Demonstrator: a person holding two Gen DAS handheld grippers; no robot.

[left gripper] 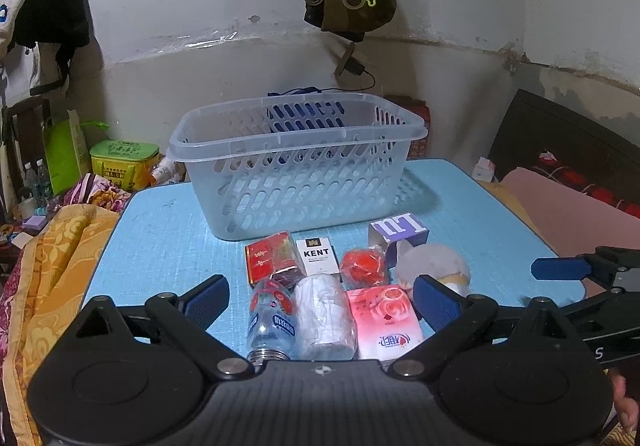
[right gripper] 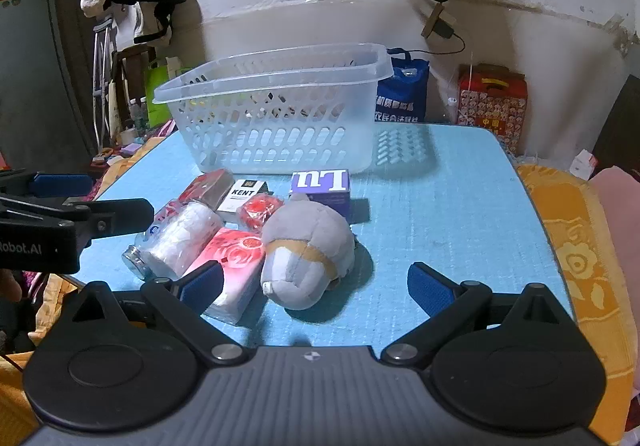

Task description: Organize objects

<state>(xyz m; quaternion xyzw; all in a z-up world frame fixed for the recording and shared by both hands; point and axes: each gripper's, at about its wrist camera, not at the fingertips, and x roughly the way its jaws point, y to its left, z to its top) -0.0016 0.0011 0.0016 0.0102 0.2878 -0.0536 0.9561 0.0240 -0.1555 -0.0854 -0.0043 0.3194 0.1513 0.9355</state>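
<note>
A clear slotted basket (left gripper: pixel 280 150) (right gripper: pixel 248 86) stands with nothing in it at the back of the blue table (left gripper: pixel 160 238) (right gripper: pixel 460 214). In front of it lie a red packet (left gripper: pixel 269 255), a white KENT box (left gripper: pixel 317 256) (right gripper: pixel 242 195), a red wrapped ball (left gripper: pixel 363 265) (right gripper: pixel 259 212), a purple box (left gripper: pixel 400 230) (right gripper: pixel 320 182), a grey plush toy (right gripper: pixel 308 250) (left gripper: pixel 434 260), a plastic bottle (left gripper: pixel 271 318), a white tissue roll (left gripper: pixel 326 316) (right gripper: pixel 182 236) and a pink tissue pack (left gripper: pixel 386 316) (right gripper: pixel 232 258). My left gripper (left gripper: pixel 320 302) hangs open over the bottle, roll and pack. My right gripper (right gripper: pixel 316 284) is open in front of the plush.
Orange patterned bedding (left gripper: pixel 52 254) (right gripper: pixel 580 254) borders the table on both sides. A green tin (left gripper: pixel 124 162), a blue bag (right gripper: pixel 402 94) and a red carton (right gripper: pixel 492 98) sit behind. Clothes and a bag hang on the wall. The right half of the blue table top shows bare.
</note>
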